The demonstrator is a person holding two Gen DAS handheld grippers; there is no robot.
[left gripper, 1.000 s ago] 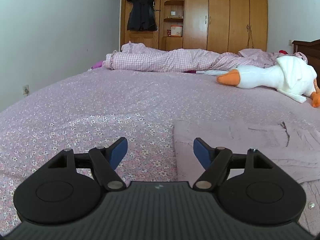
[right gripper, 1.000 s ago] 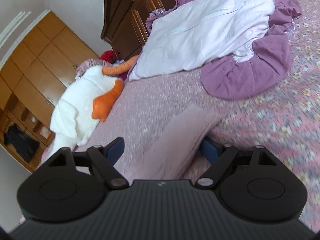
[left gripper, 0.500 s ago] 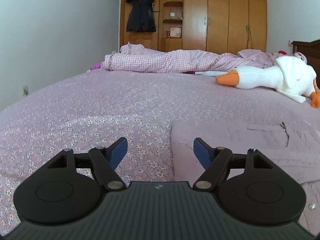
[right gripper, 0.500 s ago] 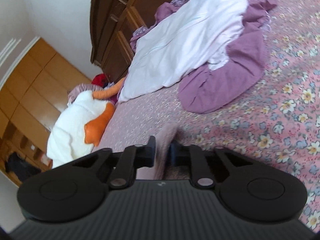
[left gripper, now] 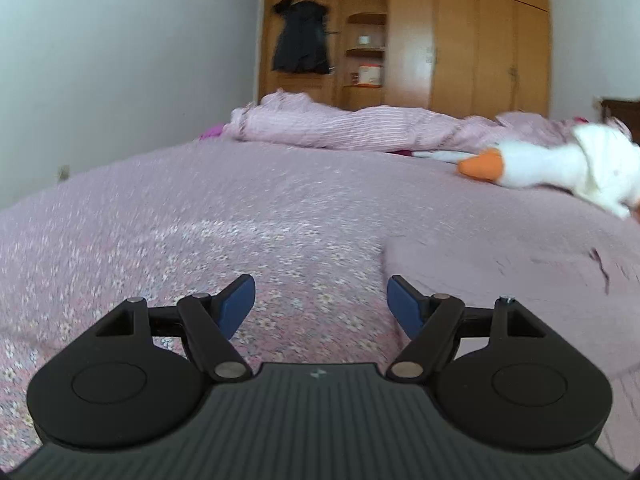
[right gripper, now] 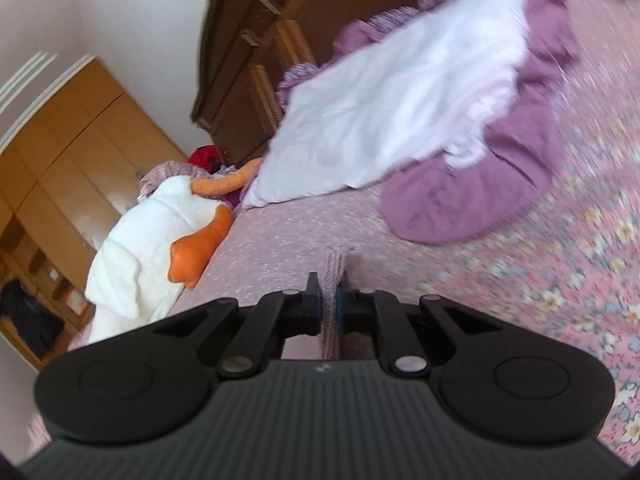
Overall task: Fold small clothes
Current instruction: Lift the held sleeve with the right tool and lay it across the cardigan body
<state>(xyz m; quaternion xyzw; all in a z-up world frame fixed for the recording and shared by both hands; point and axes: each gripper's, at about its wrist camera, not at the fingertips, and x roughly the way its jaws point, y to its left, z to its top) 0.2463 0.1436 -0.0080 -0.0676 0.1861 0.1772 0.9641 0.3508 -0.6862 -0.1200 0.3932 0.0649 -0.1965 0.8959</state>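
Note:
A pale mauve garment (left gripper: pixel 500 276) lies flat on the flowered bedspread (left gripper: pixel 200 232), at the right of the left wrist view. My left gripper (left gripper: pixel 320 304) hovers open just left of its near corner; the right blue pad sits at the cloth's edge, nothing between the fingers. In the right wrist view my right gripper (right gripper: pixel 328 300) is shut on a narrow fold of the same mauve garment (right gripper: pixel 334 266), which sticks up between the pads above the bedspread (right gripper: pixel 520 280).
A white plush goose (left gripper: pixel 560 164) with an orange beak lies on the bed's far right, also the plush goose (right gripper: pixel 152 240) left of the right gripper. A rolled pink quilt (left gripper: pixel 340 128), a white pillow (right gripper: pixel 400 120) on purple bedding, a dark headboard (right gripper: pixel 256 48) and a wooden wardrobe (left gripper: pixel 460 40) stand behind.
My right gripper closed on the garment's edge and has lifted it slightly. The left gripper stayed open and shifted left, so the garment sits further right in its view.

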